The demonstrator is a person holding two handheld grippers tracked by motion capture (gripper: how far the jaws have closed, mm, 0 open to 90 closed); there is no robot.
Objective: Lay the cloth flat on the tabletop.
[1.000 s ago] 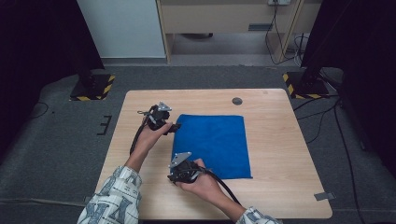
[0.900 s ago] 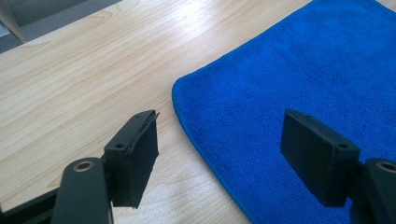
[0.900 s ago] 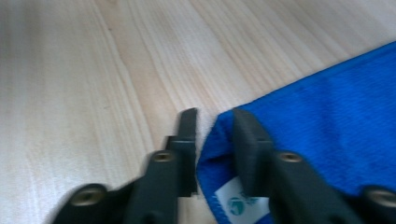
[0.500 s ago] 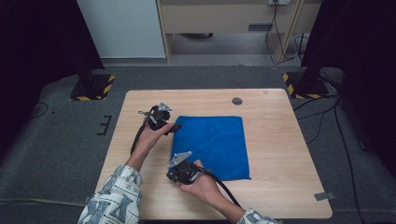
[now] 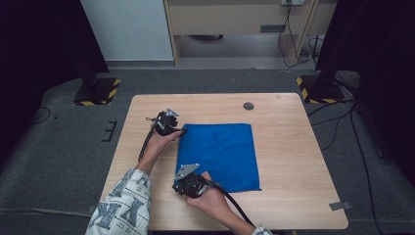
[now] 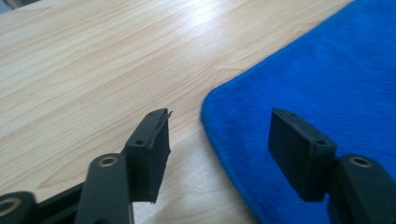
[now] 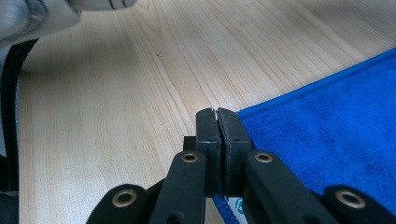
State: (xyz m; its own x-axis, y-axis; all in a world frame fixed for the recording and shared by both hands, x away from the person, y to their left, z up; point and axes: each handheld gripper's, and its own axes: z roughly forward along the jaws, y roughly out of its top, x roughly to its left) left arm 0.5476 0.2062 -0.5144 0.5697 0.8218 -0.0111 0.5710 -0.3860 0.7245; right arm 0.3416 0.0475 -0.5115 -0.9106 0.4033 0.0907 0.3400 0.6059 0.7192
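A blue cloth (image 5: 220, 152) lies flat on the wooden table (image 5: 293, 161). My left gripper (image 5: 182, 131) is low at the cloth's far left corner. In the left gripper view that gripper (image 6: 219, 140) has its jaws apart astride the corner of the cloth (image 6: 327, 84). They have just been closing, and the pads do not touch the fabric. My right gripper (image 5: 180, 188) is at the near left corner. In the right gripper view its jaws (image 7: 217, 116) are pressed together on the hem of the cloth (image 7: 336, 116).
A small dark round insert (image 5: 248, 105) sits in the tabletop near the far edge. A patterned sleeve (image 5: 120, 205) comes in at the table's near left. Striped stand bases (image 5: 95, 90) rest on the floor beyond the table, with cables around them.
My left hand has sunk a little onto the cloth's far left corner. The right hand has stayed at the near left corner, and the cloth lies as before.
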